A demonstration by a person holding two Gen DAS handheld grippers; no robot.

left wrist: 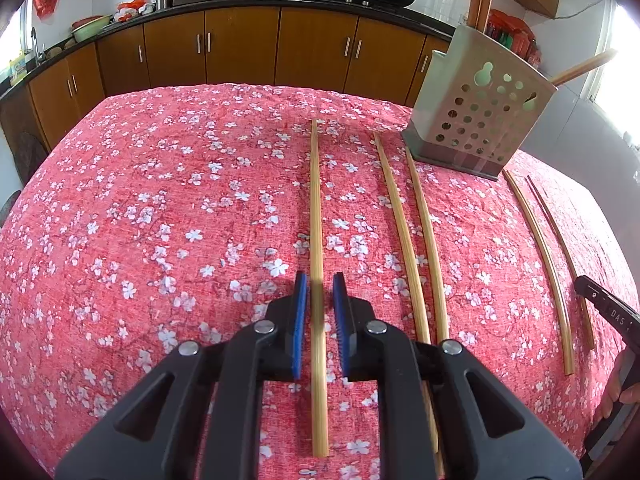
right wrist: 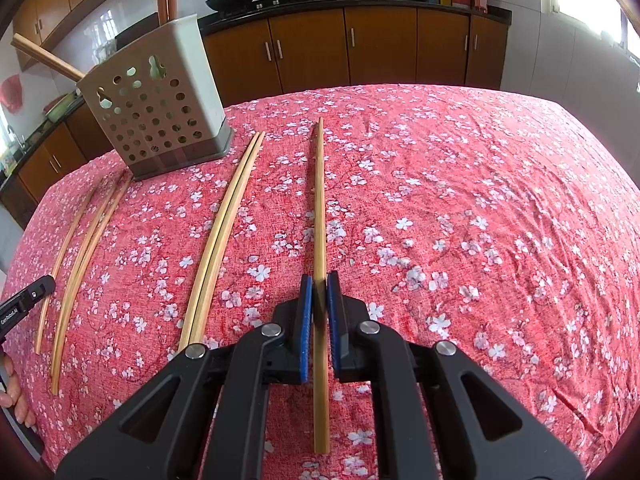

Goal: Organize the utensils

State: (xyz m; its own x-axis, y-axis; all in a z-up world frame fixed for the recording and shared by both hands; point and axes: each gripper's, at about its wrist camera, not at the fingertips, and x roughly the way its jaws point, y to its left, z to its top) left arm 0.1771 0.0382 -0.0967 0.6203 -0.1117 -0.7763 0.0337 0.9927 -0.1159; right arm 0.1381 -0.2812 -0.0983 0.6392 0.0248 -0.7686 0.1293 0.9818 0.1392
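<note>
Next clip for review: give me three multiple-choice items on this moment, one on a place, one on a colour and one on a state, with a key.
1. Where does the holder stand?
A. On the kitchen counter
B. On the tablecloth
C. On the floor

2. What colour are the pads of the tools?
A. Blue
B. Yellow
C. White

3. How is the right tool?
A. Wide open over bare cloth
B. Shut on the holder's rim
C. Shut on a chopstick

Key:
1 B: its base sits on the red flowered cloth.
2 A: both wrist views show blue pads.
3 C: the stick runs between pads closed against it.
</note>
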